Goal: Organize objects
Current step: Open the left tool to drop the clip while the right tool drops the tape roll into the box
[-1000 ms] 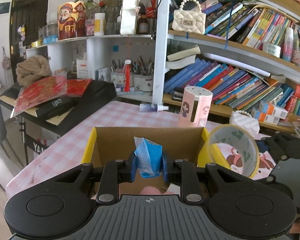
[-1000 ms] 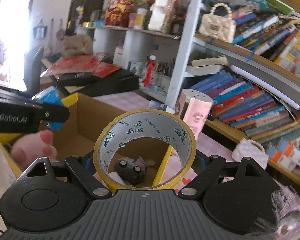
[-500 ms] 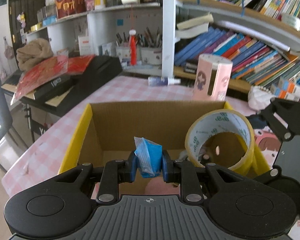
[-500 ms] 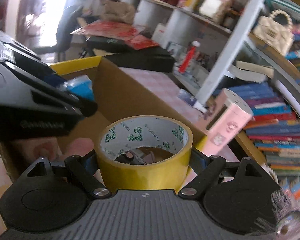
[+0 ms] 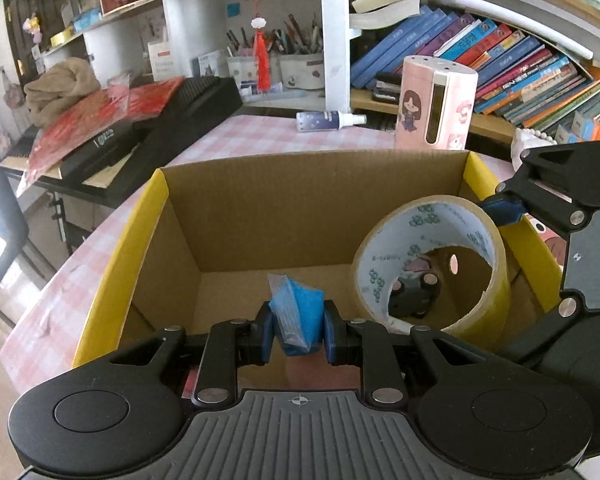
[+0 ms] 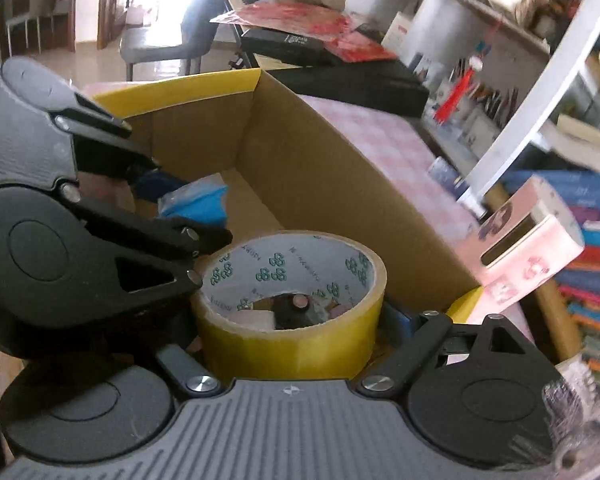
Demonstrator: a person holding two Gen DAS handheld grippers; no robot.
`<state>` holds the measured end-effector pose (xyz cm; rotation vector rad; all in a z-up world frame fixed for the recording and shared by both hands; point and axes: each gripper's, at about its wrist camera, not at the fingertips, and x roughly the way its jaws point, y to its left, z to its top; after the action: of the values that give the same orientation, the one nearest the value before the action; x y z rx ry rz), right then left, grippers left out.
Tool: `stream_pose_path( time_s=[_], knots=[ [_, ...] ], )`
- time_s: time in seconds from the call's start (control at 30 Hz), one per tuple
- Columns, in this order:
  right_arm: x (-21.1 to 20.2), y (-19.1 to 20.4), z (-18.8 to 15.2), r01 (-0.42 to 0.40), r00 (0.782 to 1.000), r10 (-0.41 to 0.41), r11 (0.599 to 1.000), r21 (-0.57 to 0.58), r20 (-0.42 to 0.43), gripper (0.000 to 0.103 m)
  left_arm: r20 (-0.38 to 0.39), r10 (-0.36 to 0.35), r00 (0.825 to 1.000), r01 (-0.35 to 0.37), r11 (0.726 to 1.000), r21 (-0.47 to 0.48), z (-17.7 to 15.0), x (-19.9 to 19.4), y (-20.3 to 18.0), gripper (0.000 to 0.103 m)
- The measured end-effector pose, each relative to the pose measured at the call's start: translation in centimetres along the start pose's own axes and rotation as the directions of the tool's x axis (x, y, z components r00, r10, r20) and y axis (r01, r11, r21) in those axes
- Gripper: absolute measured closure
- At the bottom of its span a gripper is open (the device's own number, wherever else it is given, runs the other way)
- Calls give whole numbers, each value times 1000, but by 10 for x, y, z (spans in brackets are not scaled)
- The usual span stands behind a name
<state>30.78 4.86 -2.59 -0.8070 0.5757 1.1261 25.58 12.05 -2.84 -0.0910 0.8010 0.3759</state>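
Note:
An open cardboard box (image 5: 300,200) with yellow flaps stands on the pink checked table; it shows in the right wrist view too (image 6: 340,184). My left gripper (image 5: 298,330) is shut on a small blue packet (image 5: 298,316) and holds it inside the box, above the floor. The packet also shows in the right wrist view (image 6: 196,202). My right gripper (image 6: 292,340) is shut on a yellow tape roll (image 6: 292,332) and holds it inside the box at its right side (image 5: 432,276). A small dark toy car (image 5: 416,296) lies on the box floor behind the roll.
A pink cylindrical holder (image 5: 436,104) and a small spray bottle (image 5: 328,120) stand on the table beyond the box. A black keyboard with red packets (image 5: 140,120) lies at the left. Bookshelves (image 5: 500,52) fill the back. A chair (image 6: 172,36) stands past the table.
Both grippers have moved forward and down into the box with the blue packet and the tape roll still held. The right gripper has tilted further downward.

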Motion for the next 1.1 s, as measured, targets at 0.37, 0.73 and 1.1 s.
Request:
stream_pose_path(
  time_s=[0.37, 0.73, 1.1],
  knots=[
    [-1, 4, 0, 13, 1000, -13, 1000, -7, 5, 15, 21, 13, 1000, -12, 1000, -22, -4, -7, 3, 72],
    [-8, 4, -1, 33, 999, -34, 999, 33, 6, 14, 91, -9, 996, 14, 998, -61, -6, -32, 11, 40],
    [-64, 24, -11, 146, 985, -159, 975, 165, 69, 14, 205, -73, 976, 83, 996, -41, -15, -86, 14, 27]
  ],
)
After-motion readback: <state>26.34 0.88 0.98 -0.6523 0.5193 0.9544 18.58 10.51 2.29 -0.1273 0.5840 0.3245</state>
